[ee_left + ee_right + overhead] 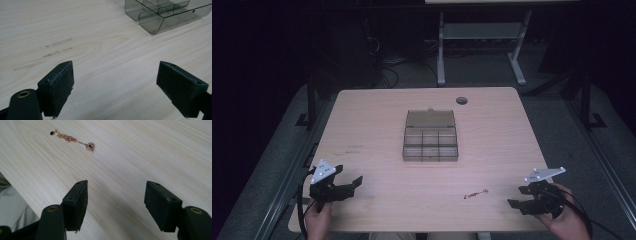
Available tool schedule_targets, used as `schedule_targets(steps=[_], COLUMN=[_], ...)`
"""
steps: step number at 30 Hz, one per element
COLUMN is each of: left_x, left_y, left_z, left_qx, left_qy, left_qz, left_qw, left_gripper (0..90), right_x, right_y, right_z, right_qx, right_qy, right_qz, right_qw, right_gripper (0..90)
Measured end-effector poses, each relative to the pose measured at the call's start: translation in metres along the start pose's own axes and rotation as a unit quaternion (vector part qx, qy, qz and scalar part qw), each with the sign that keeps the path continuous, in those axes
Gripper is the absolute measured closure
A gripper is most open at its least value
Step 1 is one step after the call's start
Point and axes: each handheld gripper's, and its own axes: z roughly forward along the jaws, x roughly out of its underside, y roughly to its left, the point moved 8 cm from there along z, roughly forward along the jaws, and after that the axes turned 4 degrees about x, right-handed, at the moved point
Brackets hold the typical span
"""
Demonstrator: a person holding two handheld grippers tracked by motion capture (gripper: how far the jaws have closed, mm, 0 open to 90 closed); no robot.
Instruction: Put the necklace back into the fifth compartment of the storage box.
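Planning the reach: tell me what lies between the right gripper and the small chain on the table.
Bare wood. In the right gripper view, the right gripper stands open, with plain tabletop up to the chain; the high view agrees.

Each hand holds a black two-jaw gripper: the left gripper [353,182] and right gripper [515,201] carry a grey three-cornered plate with small screws, blocky rough-faced jaws, brass-ringed holes and a trailing black cable.
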Motion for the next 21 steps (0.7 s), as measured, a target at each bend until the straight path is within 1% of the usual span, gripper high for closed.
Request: schedule_targets(steps=[3,4,9,12,14,21], left_x=[0.001,0.000,0.000,0.000,0.000,0.000], left_y=[0.000,0.000,-0.002,-0.003,-0.003,0.000], left_z=[0.000,0.000,0.000,0.001,0.001,-0.001], left_qx=[0.002,0.003,0.007,0.009,0.011,0.006], left_qy=[0.002,0.002,0.002,0.002,0.002,-0.001], left_qz=[0.002,0.002,0.004,0.005,0.006,0.004], left_qw=[1.0000,1.0000,1.0000,0.9999,0.9999,1.0000], left_gripper=[14.1,14.1,14.1,14.1,14.1,14.1], right_x=[-0.002,-0.002,-0.004,-0.004,-0.005,-0.008], right_y=[0.003,0.003,0.006,0.006,0.007,0.011], right_z=[0.001,0.002,0.002,0.002,0.002,0.003], right_qx=[0.001,0.004,0.005,0.003,0.006,0.005], right_qy=[0.003,0.002,0.005,0.003,0.006,0.007], right_qz=[-0.007,-0.014,-0.013,-0.016,-0.018,-0.025], right_qw=[1.0000,0.9999,0.9999,0.9999,0.9998,0.9997], right_gripper=[35.0,34.8,34.6,34.6,34.6,34.5])
